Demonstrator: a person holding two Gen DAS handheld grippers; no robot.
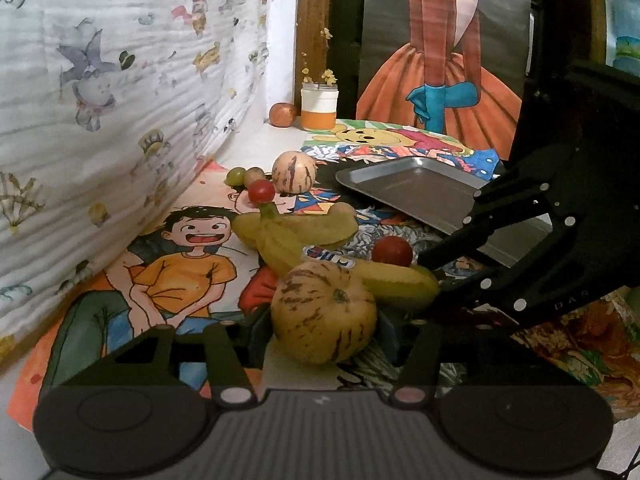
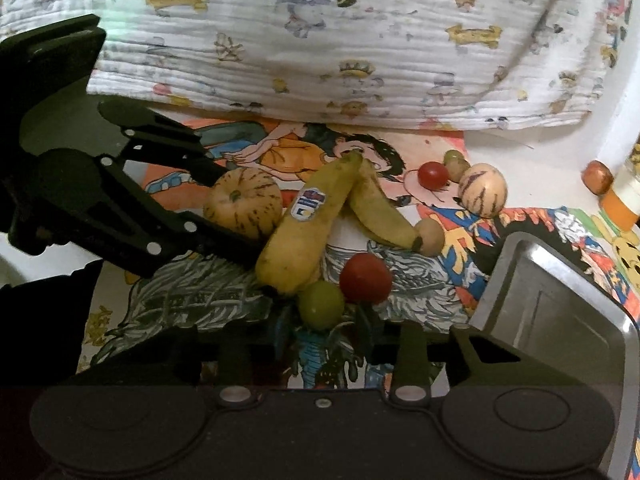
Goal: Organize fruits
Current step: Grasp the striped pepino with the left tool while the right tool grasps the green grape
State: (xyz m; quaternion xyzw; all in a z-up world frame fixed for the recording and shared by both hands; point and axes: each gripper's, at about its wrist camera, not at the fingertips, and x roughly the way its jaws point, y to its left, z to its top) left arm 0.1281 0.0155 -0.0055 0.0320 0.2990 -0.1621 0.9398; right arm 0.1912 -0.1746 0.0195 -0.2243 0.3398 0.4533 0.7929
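A striped yellow melon (image 1: 324,312) sits between the blue pads of my left gripper (image 1: 325,322), which is shut on it; the right wrist view shows the melon (image 2: 242,208) clamped by both black fingers (image 2: 224,240). My right gripper (image 2: 325,318) is shut on a small green grape (image 2: 320,304), beside a red tomato (image 2: 366,278). Two bananas (image 2: 304,224) lie between the two grippers. In the left wrist view the right gripper (image 1: 432,276) reaches in from the right, past the bananas (image 1: 304,236) and the tomato (image 1: 392,250).
A metal tray (image 1: 420,192) lies right of the fruit, its rim (image 2: 500,264) close to my right gripper. Farther back are a second striped melon (image 1: 294,172), a cherry tomato (image 1: 262,191) and a grape (image 1: 236,176). A jar (image 1: 319,106) stands at the wall. Printed cloth (image 1: 120,120) hangs left.
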